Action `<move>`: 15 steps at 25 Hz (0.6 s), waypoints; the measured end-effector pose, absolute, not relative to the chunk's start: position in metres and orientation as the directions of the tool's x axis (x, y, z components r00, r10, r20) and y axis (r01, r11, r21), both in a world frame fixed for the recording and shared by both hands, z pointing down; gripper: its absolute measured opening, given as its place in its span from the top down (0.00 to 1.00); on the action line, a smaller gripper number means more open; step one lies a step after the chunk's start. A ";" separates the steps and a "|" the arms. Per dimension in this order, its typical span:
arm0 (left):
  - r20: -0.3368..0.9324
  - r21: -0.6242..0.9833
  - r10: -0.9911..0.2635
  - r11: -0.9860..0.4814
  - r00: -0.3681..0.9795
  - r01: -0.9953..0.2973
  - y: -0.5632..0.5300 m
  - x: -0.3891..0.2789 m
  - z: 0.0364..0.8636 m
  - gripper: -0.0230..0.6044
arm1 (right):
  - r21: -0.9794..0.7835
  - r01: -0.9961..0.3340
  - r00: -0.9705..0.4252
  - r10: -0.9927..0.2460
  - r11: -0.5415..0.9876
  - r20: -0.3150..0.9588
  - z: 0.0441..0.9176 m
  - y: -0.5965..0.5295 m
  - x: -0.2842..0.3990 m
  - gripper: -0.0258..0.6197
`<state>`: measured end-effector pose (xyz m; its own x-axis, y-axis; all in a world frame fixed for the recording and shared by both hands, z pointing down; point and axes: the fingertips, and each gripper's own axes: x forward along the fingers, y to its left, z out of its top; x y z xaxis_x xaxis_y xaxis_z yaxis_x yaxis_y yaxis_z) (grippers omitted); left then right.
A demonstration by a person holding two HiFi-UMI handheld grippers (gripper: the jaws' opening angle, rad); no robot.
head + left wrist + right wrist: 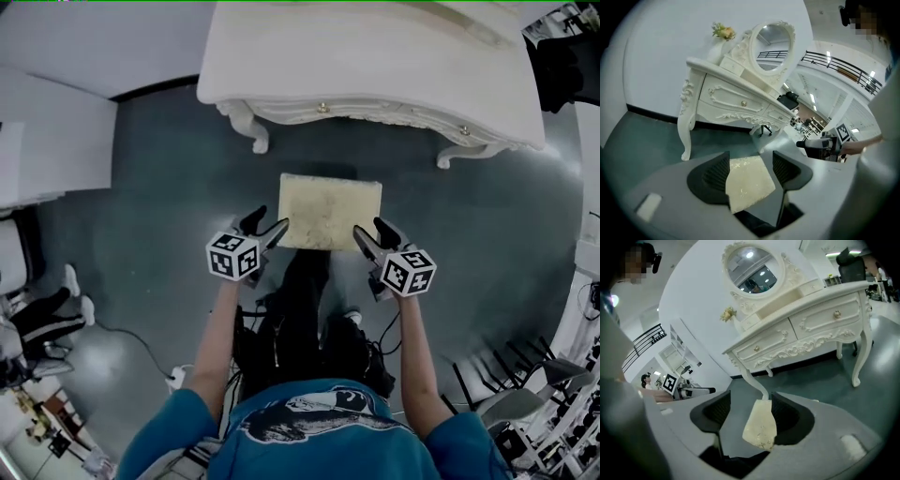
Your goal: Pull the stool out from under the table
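Dark grey-green floor [169,187], white wall behind, cluttered lab edges. Left gripper view: the ribbed pads [717,173] stand moderately apart with nothing pressed between them; the cream seat only shows through the gap, from lower down. Right gripper view is the same: pads [787,411] fairly wide and empty, with the seat behind the gap. In the head view the left gripper [266,225] hangs by the near left corner of the stool [330,211] and the right gripper [372,231] by the near right corner; neither seems to touch it, I judge. The stool stands on open floor in front of the white dressing table [375,66], with a strip of floor between its far edge and the table's carved front. The oval mirror [773,42] and the small flowers [723,31] are up on the table. My read is that the pull is basically done and this is the release and lift-off. To do it well I'd keep both sets of jaws open and lift straight off without clipping the seat corners. If it needs more clearance, I'd grip both side edges evenly and pull straight and level. My legs are close behind the stool, so there's little room left.
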<state>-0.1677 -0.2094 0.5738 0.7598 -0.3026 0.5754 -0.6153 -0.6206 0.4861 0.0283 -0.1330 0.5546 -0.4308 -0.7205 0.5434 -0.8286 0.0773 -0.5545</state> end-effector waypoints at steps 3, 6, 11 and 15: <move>0.557 0.460 -0.277 -0.683 0.783 -0.568 -0.215 -0.156 0.546 0.50 | -0.539 -0.837 -0.421 -0.745 0.100 0.517 0.521 -0.147 0.018 0.56; 0.547 0.442 -0.244 -0.729 0.801 -0.523 -0.215 -0.145 0.526 0.51 | -0.526 -0.842 -0.412 -0.767 0.115 0.491 0.490 -0.157 0.010 0.56; 0.508 0.453 -0.215 -0.756 0.834 -0.472 -0.198 -0.127 0.506 0.53 | -0.511 -0.850 -0.409 -0.776 0.132 0.480 0.454 -0.146 0.006 0.56; 0.500 0.429 -0.223 -0.775 0.837 -0.463 -0.186 -0.119 0.494 0.54 | -0.506 -0.846 -0.430 -0.778 0.170 0.458 0.435 -0.128 0.006 0.58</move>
